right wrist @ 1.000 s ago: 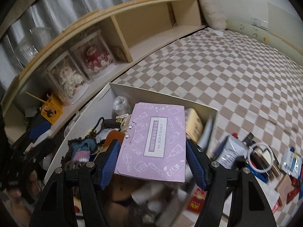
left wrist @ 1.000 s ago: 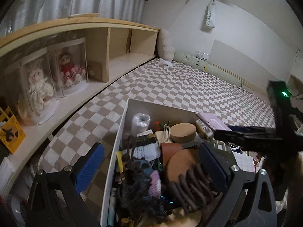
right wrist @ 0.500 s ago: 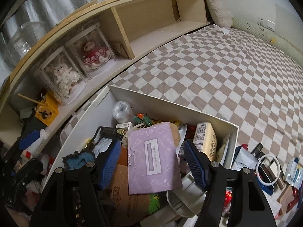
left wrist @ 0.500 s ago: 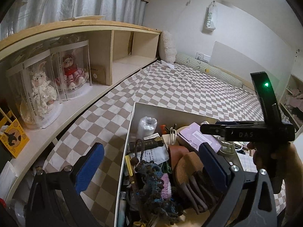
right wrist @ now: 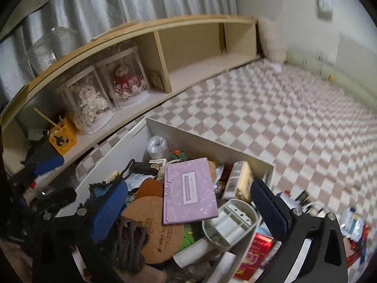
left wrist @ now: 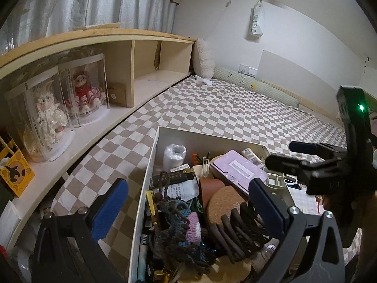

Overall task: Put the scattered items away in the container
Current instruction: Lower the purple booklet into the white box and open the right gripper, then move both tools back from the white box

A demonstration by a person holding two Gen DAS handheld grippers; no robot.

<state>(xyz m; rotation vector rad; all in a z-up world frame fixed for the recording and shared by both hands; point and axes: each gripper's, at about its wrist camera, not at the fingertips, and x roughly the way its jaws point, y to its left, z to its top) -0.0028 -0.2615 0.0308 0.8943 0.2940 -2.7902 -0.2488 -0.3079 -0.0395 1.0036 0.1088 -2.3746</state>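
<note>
The right gripper (right wrist: 188, 202) now stands with its blue ribbed pads spread wide and nothing between them; a second ago those pads clamped the purple booklet (right wrist: 188, 189), and half a second ago it had just dropped free. The booklet now lies flat inside the white box (right wrist: 212, 145), a thin glossy card rectangle with a pale label strip down its middle, resting on a round cork mat (right wrist: 153, 231) and touching a cream barcoded packet (right wrist: 238, 181) at its right edge. Just below it sits a grey moulded plastic tray (right wrist: 233, 221), ribbed inside. From the left wrist view, the left gripper (left wrist: 188, 202) is likewise wide open and empty, one pad outside the box wall and one over the contents, much as it was a second ago. Between its pads lie a dark crocheted piece (left wrist: 181, 226) with a pink patch, a brown coiled hair tie (left wrist: 235, 231), and the cork mat (left wrist: 223, 202). The booklet (left wrist: 238, 169) shows near the box's far right corner. The box rests on a brown-and-white checked bedsheet (left wrist: 235, 108); beyond it runs a pale wooden shelf (left wrist: 141, 37) holding two clear doll cases (left wrist: 80, 94). More small items (right wrist: 353, 224) lie scattered on the sheet right of the box, blurred.
</note>
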